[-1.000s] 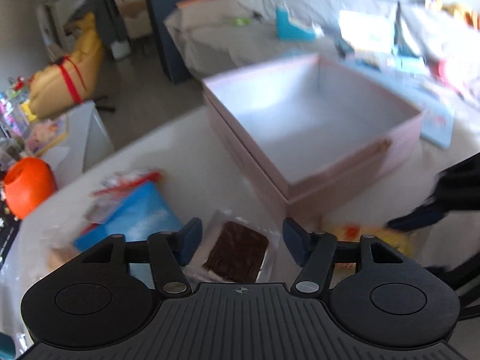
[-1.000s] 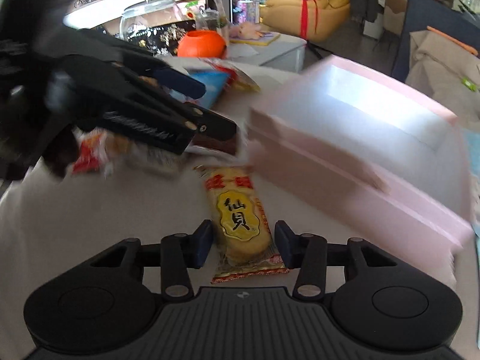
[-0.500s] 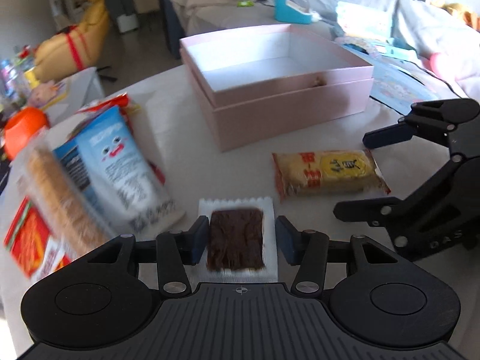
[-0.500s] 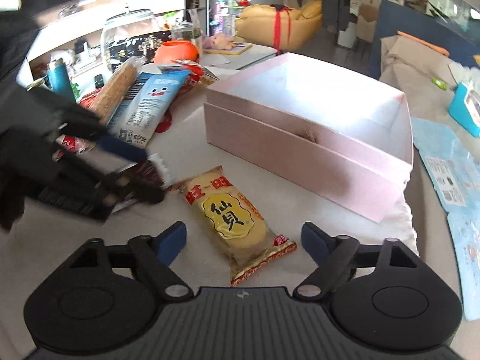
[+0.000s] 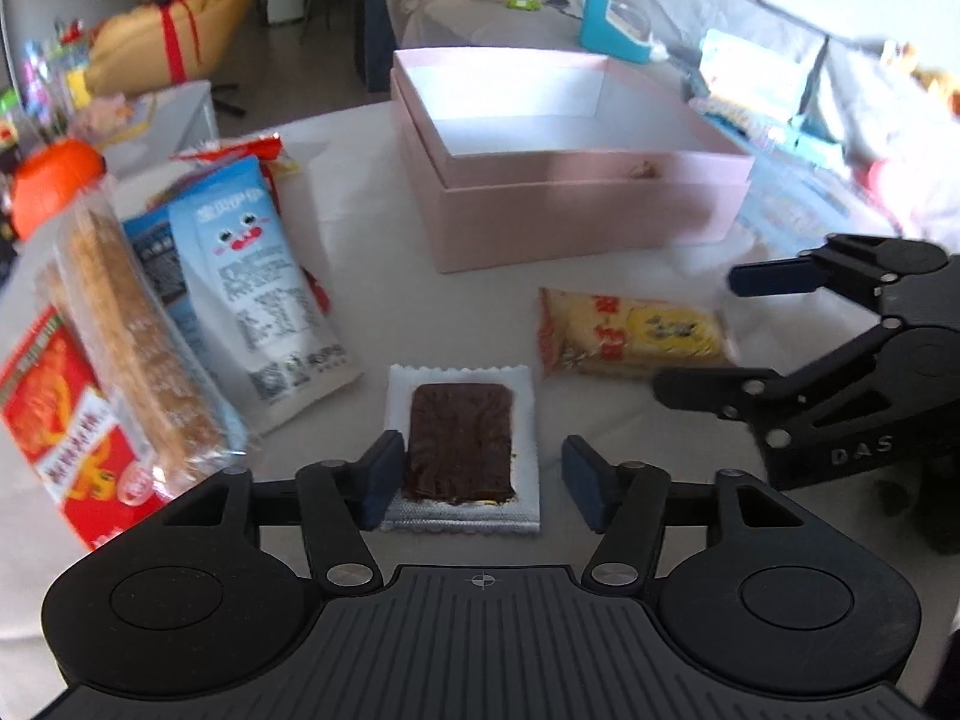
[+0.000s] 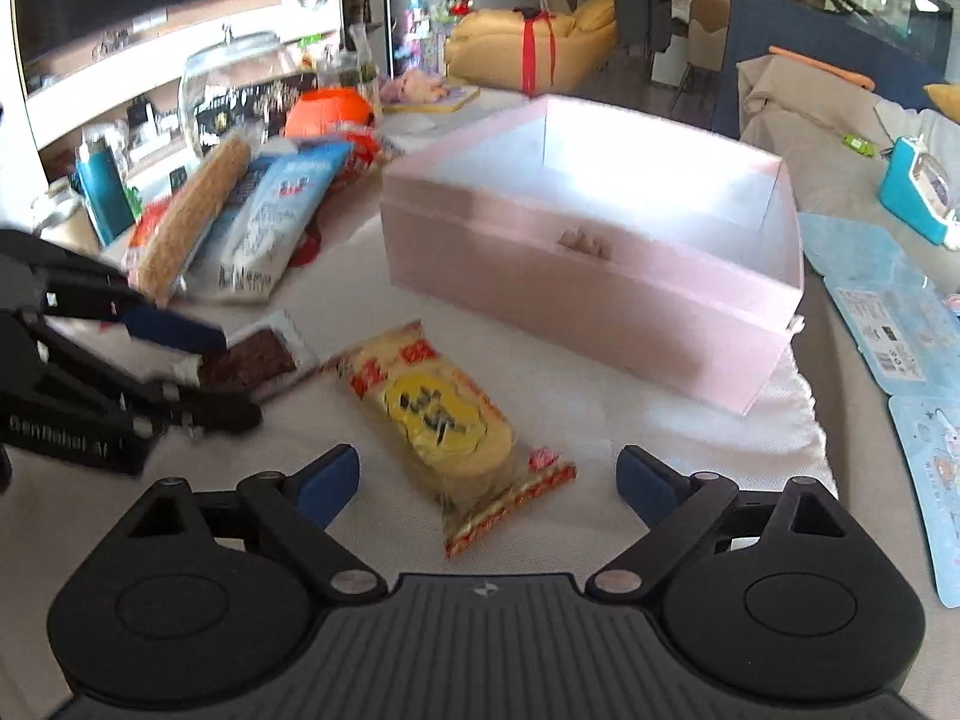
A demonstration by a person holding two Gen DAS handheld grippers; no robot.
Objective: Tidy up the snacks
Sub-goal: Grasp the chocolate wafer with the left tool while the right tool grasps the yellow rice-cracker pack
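A dark chocolate biscuit in a clear wrapper lies flat on the white tablecloth between the fingers of my left gripper. Its jaws are opening; the left pad sits at the wrapper's edge and the right pad stands apart from it. A yellow rice cracker pack lies between the fingers of my right gripper, whose jaws are opening wide and touch nothing. The open pink box stands behind both snacks, with nothing seen inside. The left wrist view shows the right gripper astride the cracker pack, and the box beyond.
A heap of snacks lies at the left: a blue-and-white pouch, a long biscuit pack and a red pack. An orange round object sits behind them. Blue printed sheets lie right of the box.
The right gripper let go of the cracker pack and its jaws spread wide. The left jaws narrowed on the biscuit wrapper, then widened again. Both views settled after a blurred sideways move.
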